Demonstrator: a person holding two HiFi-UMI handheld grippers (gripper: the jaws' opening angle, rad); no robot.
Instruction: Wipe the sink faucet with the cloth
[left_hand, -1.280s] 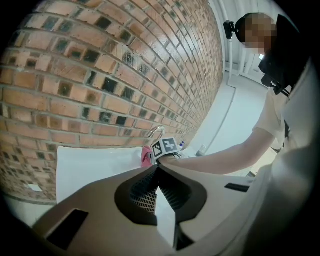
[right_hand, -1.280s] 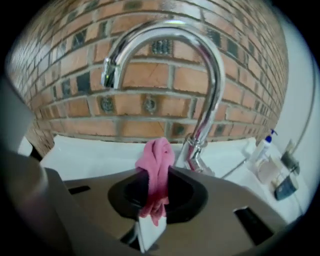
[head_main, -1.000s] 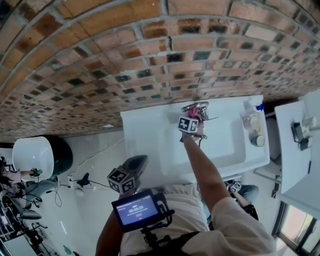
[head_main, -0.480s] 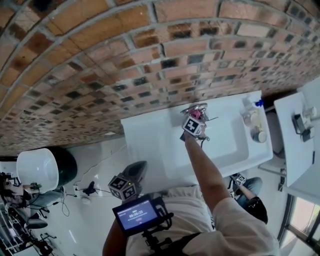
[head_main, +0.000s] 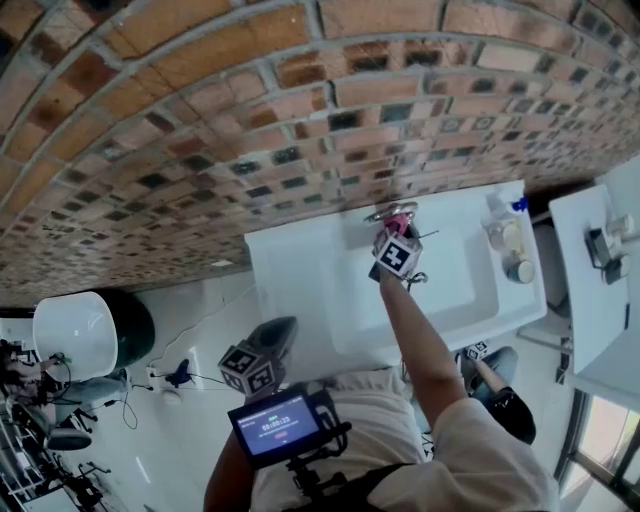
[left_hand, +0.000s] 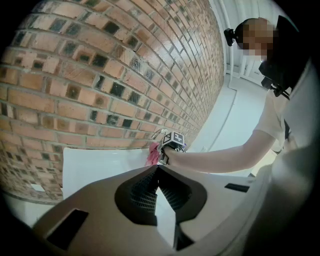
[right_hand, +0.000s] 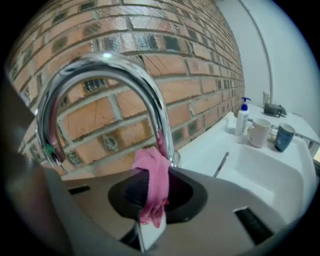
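A chrome arched faucet (right_hand: 100, 95) rises from the back rim of the white sink (head_main: 300, 270), against the brick wall. My right gripper (right_hand: 150, 210) is shut on a pink cloth (right_hand: 152, 190), which hangs between the jaws and touches the lower part of the faucet's upright pipe. From above, the right gripper (head_main: 398, 240) sits at the faucet (head_main: 390, 213) with the pink cloth (head_main: 396, 226) showing beside the marker cube. My left gripper (head_main: 272, 338) is held low by the person's body, away from the sink; its jaws (left_hand: 157, 187) are closed together on nothing.
At the sink's right end stand a soap pump bottle (right_hand: 242, 120), a white mug (right_hand: 259, 133) and a blue cup (right_hand: 284, 137). A thin faucet lever (right_hand: 221, 164) juts over the basin. A white counter (head_main: 590, 290) lies further right; a white round bin (head_main: 70, 335) stands at the left.
The right gripper with the pink cloth has shifted slightly right and nearer along the faucet. The left gripper stays low by the body.
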